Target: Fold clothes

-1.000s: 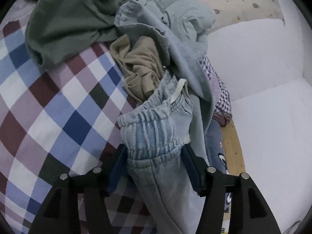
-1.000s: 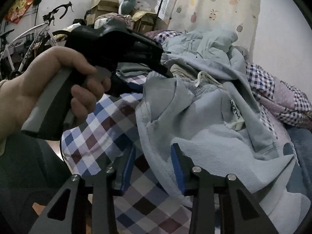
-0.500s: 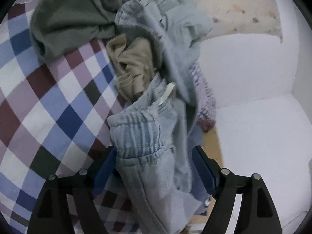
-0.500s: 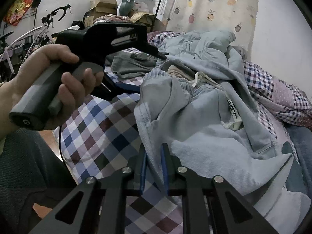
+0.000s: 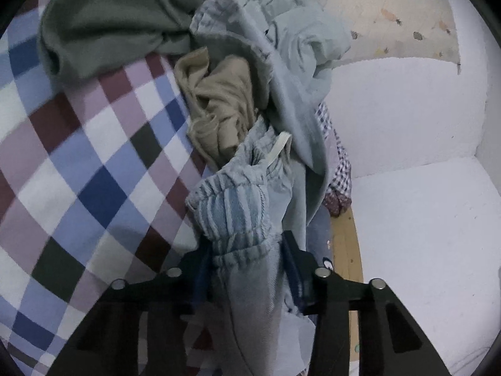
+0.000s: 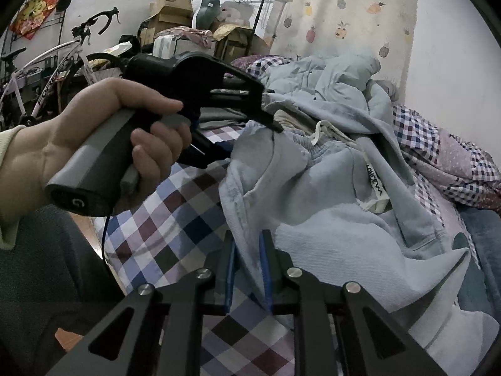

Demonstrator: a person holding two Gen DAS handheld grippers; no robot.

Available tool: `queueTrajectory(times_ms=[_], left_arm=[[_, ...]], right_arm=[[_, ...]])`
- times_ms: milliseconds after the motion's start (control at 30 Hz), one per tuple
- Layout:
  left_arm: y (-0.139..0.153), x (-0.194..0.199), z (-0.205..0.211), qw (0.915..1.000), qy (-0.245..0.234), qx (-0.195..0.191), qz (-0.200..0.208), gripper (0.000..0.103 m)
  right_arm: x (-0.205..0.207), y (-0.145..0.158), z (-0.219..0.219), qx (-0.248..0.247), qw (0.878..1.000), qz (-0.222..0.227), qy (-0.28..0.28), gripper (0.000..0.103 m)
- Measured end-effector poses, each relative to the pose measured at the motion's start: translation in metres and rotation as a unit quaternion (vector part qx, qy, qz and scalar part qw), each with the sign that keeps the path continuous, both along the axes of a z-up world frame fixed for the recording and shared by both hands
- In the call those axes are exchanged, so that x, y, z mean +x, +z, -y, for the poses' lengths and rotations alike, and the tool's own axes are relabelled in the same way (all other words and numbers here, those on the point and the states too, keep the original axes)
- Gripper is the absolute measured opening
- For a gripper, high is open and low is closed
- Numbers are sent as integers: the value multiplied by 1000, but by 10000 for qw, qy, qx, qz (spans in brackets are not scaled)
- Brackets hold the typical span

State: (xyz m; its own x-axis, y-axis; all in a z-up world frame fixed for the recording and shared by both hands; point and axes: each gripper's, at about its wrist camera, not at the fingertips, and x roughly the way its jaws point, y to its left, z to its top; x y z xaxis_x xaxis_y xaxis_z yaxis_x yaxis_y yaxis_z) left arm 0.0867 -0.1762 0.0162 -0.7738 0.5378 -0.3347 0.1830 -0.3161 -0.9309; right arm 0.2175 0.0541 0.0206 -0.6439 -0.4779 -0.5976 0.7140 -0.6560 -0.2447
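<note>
One pair of light-blue sweatpants (image 6: 328, 219) lies on the checked bedspread (image 6: 162, 232), waistband toward the curtain (image 6: 344, 15), legs trailing back. Left gripper (image 5: 245, 250) pinches the waistband; right gripper (image 6: 247, 266) clamps a fabric edge.

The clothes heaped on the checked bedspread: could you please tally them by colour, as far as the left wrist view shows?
Light blue: 2, the sweatpants clamped in the left gripper and the sweatshirt
Green: 1, the top
Beige: 1, the crumpled garment
Total: 4; more may lie hidden underneath.
</note>
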Motion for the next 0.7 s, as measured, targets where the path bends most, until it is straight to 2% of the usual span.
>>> queueTrajectory(times_ms=[100, 167, 267, 433, 567, 700], left_arm=[[14, 8, 8, 9994, 187, -96, -270, 30], [22, 11, 12, 9986, 255, -152, -440, 23], [37, 16, 17, 9967, 295, -259, -705, 18], [51, 20, 21, 9948, 277, -518, -835, 16], [49, 29, 18, 9935, 317, -723, -820, 16], [42, 32, 15, 9928, 357, -832, -787, 16]], right_arm=[[1, 3, -4, 0, 9999, -79, -80, 28], [2, 9, -10, -82, 9997, -143, -164, 43], [2, 22, -21, -175, 9991, -231, -319, 47], [-5, 49, -58, -453, 9956, -202, -793, 50], [-20, 76, -95, -664, 9918, -54, -1090, 53], [-47, 100, -110, -731, 9902, 48, -1187, 59]])
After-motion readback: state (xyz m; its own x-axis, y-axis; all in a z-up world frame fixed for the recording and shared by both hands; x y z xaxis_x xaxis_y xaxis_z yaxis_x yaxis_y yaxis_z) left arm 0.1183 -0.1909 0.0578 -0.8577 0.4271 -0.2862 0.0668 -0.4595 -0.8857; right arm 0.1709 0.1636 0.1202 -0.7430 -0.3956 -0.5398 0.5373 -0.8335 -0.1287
